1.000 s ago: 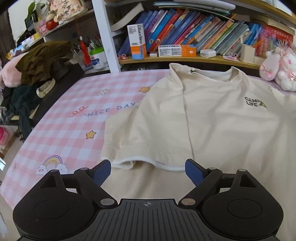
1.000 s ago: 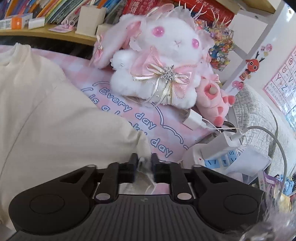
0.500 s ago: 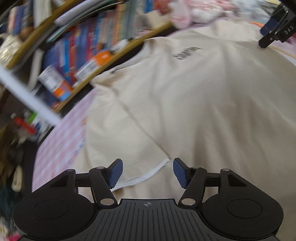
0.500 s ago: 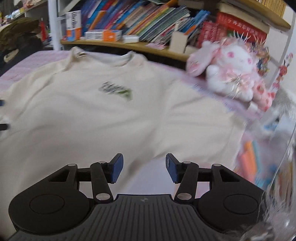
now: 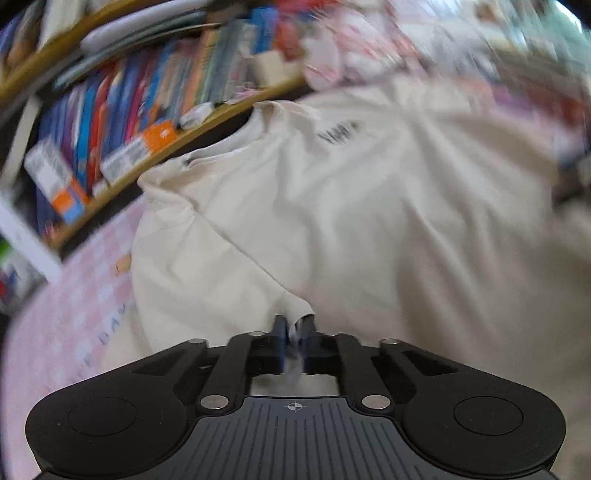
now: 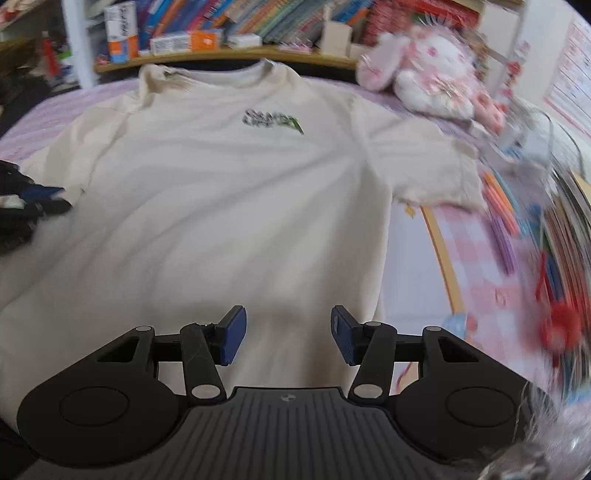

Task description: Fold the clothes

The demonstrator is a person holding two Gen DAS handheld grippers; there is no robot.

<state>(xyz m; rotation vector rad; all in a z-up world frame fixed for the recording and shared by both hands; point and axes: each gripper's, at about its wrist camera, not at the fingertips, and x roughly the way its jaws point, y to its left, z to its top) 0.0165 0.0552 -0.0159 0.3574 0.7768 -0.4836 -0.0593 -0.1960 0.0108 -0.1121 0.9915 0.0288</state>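
Note:
A cream T-shirt [image 6: 229, 192] with a small dark chest print [image 6: 271, 120] lies spread face up on the pink checked cloth, collar toward the bookshelf. In the left wrist view my left gripper [image 5: 294, 334] is shut on the white-edged hem of the shirt's left sleeve [image 5: 207, 273], which bunches up between the blue pads. My right gripper [image 6: 287, 334] stands open over the shirt's lower right part, nothing between its fingers. The left gripper [image 6: 26, 206] also shows as a dark shape at the left edge of the right wrist view.
A bookshelf [image 6: 221, 33] full of books runs along the far edge. A white and pink plush rabbit [image 6: 424, 77] sits at the far right corner. Coloured pens and books [image 6: 535, 229] lie blurred on the right. The pink cloth [image 5: 74, 314] shows left of the shirt.
My left gripper has shut on the sleeve hem. My right gripper let go of the right sleeve, opened, and swung back over the lower shirt. Both views are blurred by motion.

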